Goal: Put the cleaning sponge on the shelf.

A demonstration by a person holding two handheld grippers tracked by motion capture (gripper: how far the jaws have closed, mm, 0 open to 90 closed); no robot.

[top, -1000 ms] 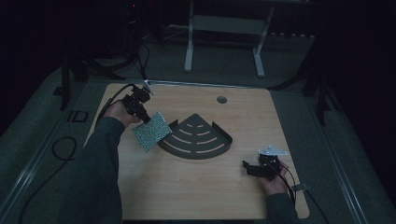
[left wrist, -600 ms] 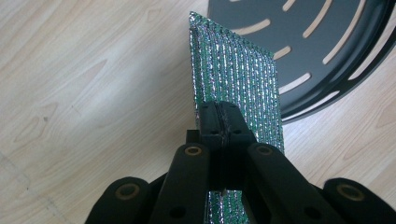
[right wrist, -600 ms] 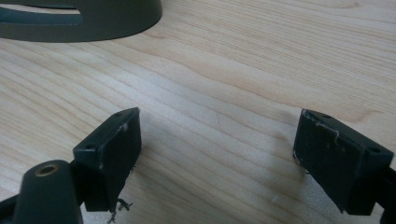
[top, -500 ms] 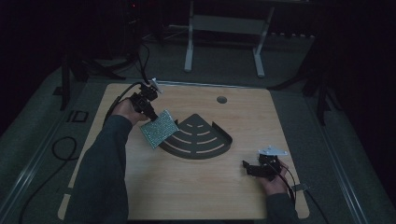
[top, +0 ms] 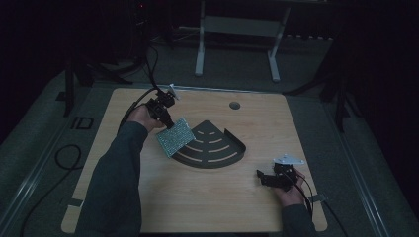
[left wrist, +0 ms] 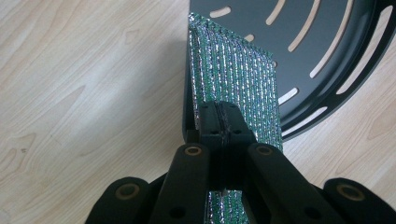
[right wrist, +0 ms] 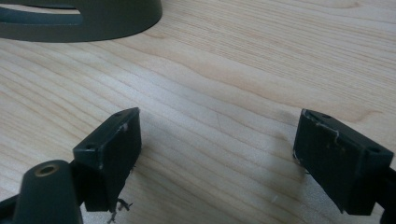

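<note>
High view: left gripper [top: 165, 116] at upper left of frame pinches a glittery green pouch [top: 175, 137] by its top edge, so it hangs slanted, lower corner over the left edge of the dark slotted tray [top: 217, 155], likely bound for it. Left gripper view: jaws closed tight on the pouch [left wrist: 238, 79], which runs away from them toward the tray [left wrist: 327, 42]. Right gripper [top: 269, 178] rests idle on the counter [top: 207, 202] at lower right, jaws wide, nothing between them.

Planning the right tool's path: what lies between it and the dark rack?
Bare wooden table separates the right tool from the dark rack, in the high view.
</note>
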